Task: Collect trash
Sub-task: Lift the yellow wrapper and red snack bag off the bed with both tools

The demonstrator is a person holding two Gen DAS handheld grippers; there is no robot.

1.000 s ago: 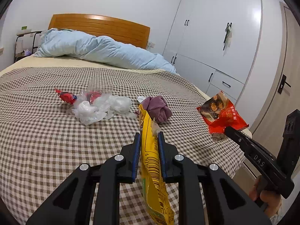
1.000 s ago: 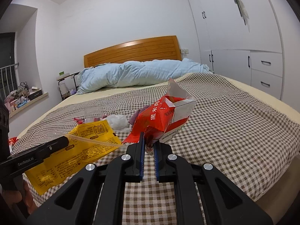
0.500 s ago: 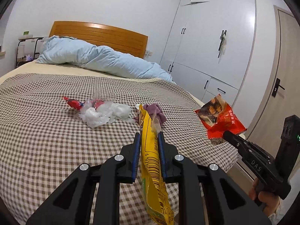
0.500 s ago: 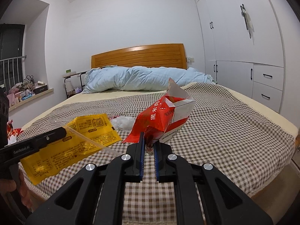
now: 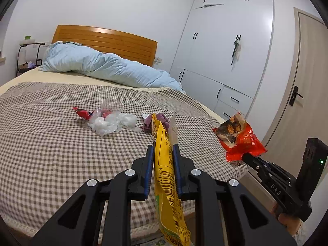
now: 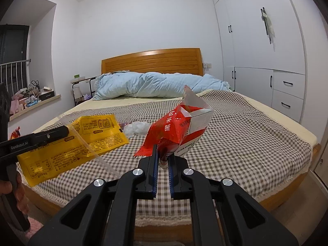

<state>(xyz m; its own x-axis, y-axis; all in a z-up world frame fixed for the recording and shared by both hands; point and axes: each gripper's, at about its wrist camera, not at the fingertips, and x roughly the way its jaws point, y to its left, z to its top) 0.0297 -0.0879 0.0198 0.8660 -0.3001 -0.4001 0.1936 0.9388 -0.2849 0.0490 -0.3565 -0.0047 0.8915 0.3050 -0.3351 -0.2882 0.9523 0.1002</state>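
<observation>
Both grippers are being drawn back from the bed (image 5: 51,143) with their loads: compared with a second ago, the checked bedspread (image 6: 256,133) fills less of each view, the mattress edge and wooden bed frame (image 6: 287,198) are now seen below the fingers, and the remaining litter sits further off. The left gripper (image 5: 163,157) is clamped on a yellow snack wrapper (image 5: 166,180), its jaws nearly closed with only the thin film between the blue pads; the wrapper hangs edge-on through them and droops below. The right gripper (image 6: 163,160) is pinched almost fully together on the bottom corner of a red snack bag (image 6: 176,131), which stands up torn and open above the jaws. In the opposite views each item is seen carried clear of the bed, the yellow wrapper at the left and the red bag out past the bed's corner near the wardrobe (image 5: 225,61). The grips have not altered over the last second, so nothing appears to be slipping. Two pieces are thus judged secured and on their way to disposal, though no bin is visible in either view. Still lying on the bedspread are a small red candy wrapper (image 5: 83,113), a crumpled clear plastic bag (image 5: 111,121) and a purple cloth bundle (image 5: 162,119) just beside it, so a further trip is likely needed.
</observation>
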